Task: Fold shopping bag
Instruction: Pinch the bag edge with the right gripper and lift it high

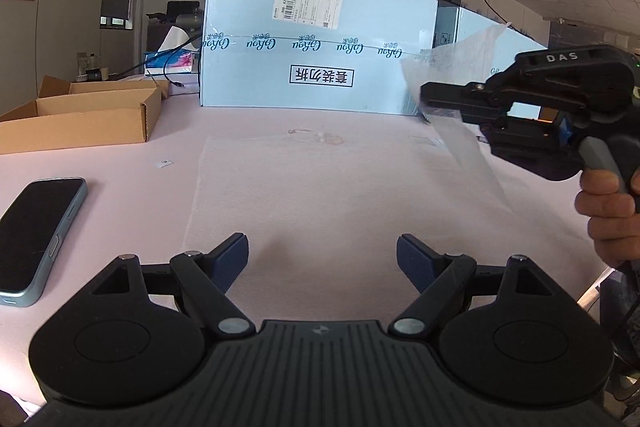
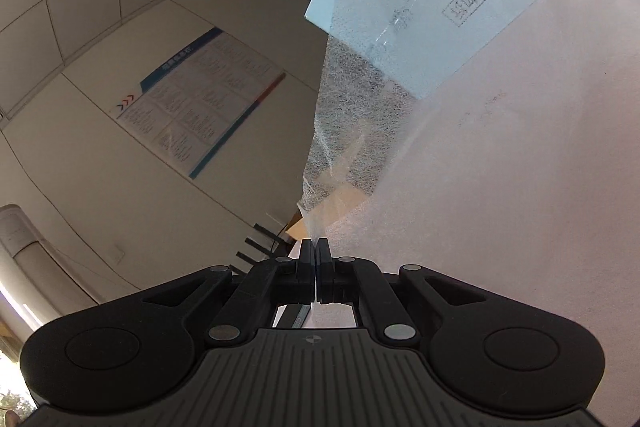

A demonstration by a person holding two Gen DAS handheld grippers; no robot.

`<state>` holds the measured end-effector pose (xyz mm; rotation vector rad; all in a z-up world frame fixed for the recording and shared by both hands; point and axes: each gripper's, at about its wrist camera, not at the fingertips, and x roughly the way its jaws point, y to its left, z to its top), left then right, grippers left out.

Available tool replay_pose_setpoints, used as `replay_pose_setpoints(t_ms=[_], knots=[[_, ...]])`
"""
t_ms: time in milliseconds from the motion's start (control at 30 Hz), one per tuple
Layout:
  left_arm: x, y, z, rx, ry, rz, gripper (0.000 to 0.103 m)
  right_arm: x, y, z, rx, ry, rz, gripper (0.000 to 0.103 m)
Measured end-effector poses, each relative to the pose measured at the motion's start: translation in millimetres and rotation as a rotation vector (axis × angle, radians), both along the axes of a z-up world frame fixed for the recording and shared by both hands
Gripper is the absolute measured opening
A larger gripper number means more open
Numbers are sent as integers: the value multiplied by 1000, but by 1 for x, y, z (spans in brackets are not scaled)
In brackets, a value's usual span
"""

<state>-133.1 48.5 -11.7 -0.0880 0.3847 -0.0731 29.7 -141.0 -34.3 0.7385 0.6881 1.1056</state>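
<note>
A thin, translucent white shopping bag [image 1: 320, 187] lies flat on the pink table in the left wrist view. Its right edge is lifted off the surface, and my right gripper [image 1: 425, 95] is shut on that raised sheet, held sideways by a hand [image 1: 612, 207]. In the right wrist view the right gripper [image 2: 316, 247] has its jaws pressed together on the bag's edge, and the bag [image 2: 440, 167] spreads out ahead, veiling the view. My left gripper [image 1: 322, 251] hovers open over the bag's near edge with nothing between its blue pads [image 1: 230, 261].
A large light-blue carton [image 1: 316, 43] stands at the back of the table. An open cardboard box [image 1: 80, 119] sits at the left, a phone [image 1: 36, 239] lies near the left front, and a tissue pack [image 1: 172, 61] and cables lie behind the box.
</note>
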Motion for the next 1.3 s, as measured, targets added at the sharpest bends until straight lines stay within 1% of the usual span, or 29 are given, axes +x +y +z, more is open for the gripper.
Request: replay_pose_setpoints(t_ms=[100, 233, 367, 667, 700, 733, 800, 867, 933, 1100, 1167, 1200, 1267, 1300], knots=[[-14, 14, 0, -13, -12, 10, 80, 1, 34, -8, -43, 41, 96, 1], [-28, 29, -6, -11, 9, 41, 81, -3, 63, -13, -97, 64, 167, 3], [-34, 39, -9, -14, 25, 50, 82, -5, 73, -14, -120, 78, 185, 4], [-30, 35, -9, 11, 18, -15, 85, -5, 66, -14, -182, 90, 192, 5], [-29, 35, -10, 14, 19, -19, 85, -5, 66, -15, -189, 96, 190, 7], [-28, 35, -10, 16, 21, -20, 86, -5, 66, -16, -199, 103, 192, 13], [-29, 35, -10, 21, 26, -23, 86, -4, 67, -18, -207, 111, 211, 21], [-30, 35, -9, 26, 31, -27, 86, -9, 67, -15, -214, 89, 233, 23], [-31, 36, -8, 36, 35, -28, 86, -10, 69, -11, -222, 71, 239, 29], [-32, 37, -5, 40, 29, -28, 86, -15, 65, -9, -219, 66, 248, 32], [-30, 39, -5, 22, 29, -38, 86, -18, 65, -11, -206, 67, 235, 34], [-28, 39, -5, 12, 29, -44, 86, -18, 62, -10, -196, 61, 219, 37], [-25, 41, -6, -7, 32, -53, 86, -19, 54, -7, -175, 49, 183, 45], [-22, 42, -7, -17, 35, -57, 86, -19, 49, -5, -170, 34, 149, 51]])
